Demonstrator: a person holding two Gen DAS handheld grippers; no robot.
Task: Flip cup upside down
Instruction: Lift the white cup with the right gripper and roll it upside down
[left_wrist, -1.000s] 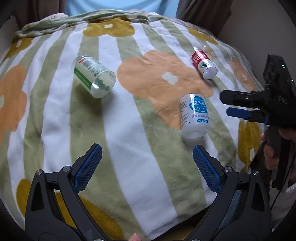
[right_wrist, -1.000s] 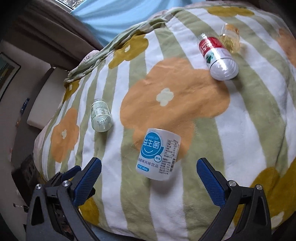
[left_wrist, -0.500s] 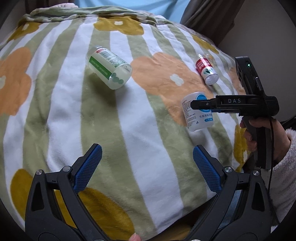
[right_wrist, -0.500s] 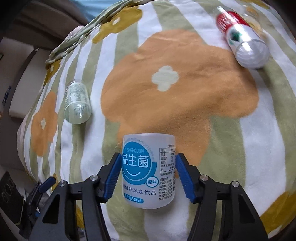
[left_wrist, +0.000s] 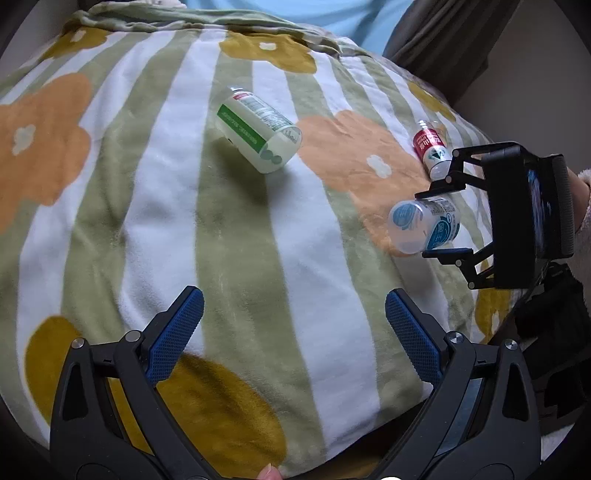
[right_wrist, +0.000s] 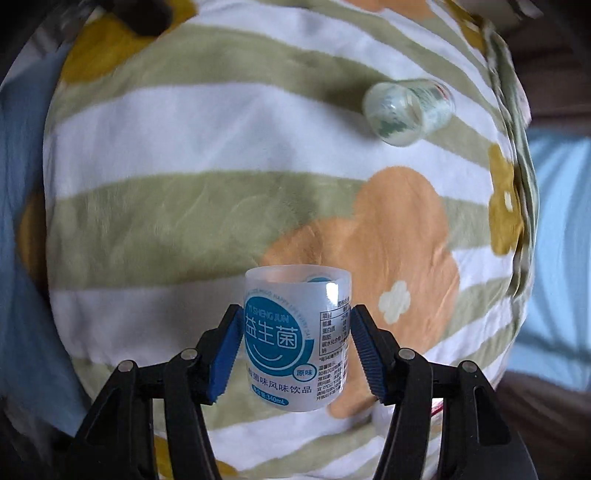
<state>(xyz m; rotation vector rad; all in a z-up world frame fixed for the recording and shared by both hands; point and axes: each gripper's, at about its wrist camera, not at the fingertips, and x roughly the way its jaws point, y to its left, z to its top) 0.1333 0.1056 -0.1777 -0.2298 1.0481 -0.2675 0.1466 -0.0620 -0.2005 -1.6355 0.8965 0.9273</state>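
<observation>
A translucent cup with a blue-and-white label (right_wrist: 295, 336) is held off the blanket by my right gripper (right_wrist: 293, 350), which is shut on its sides. From the left wrist view the same cup (left_wrist: 424, 226) lies sideways in the air with its open mouth toward the left, clamped in the right gripper (left_wrist: 445, 221). My left gripper (left_wrist: 293, 332) hangs open over the blanket's near part with nothing between its blue pads.
A green-labelled cup (left_wrist: 258, 134) lies on its side on the striped flower blanket (left_wrist: 184, 221); it shows as (right_wrist: 406, 110) from the right wrist. A red-labelled bottle (left_wrist: 432, 151) lies behind the right gripper. A sleeve (left_wrist: 583, 206) is at the right edge.
My right gripper closed on the blue-labelled cup, lifted it off the blanket and turned it onto its side. The left gripper stayed open and drifted slightly.
</observation>
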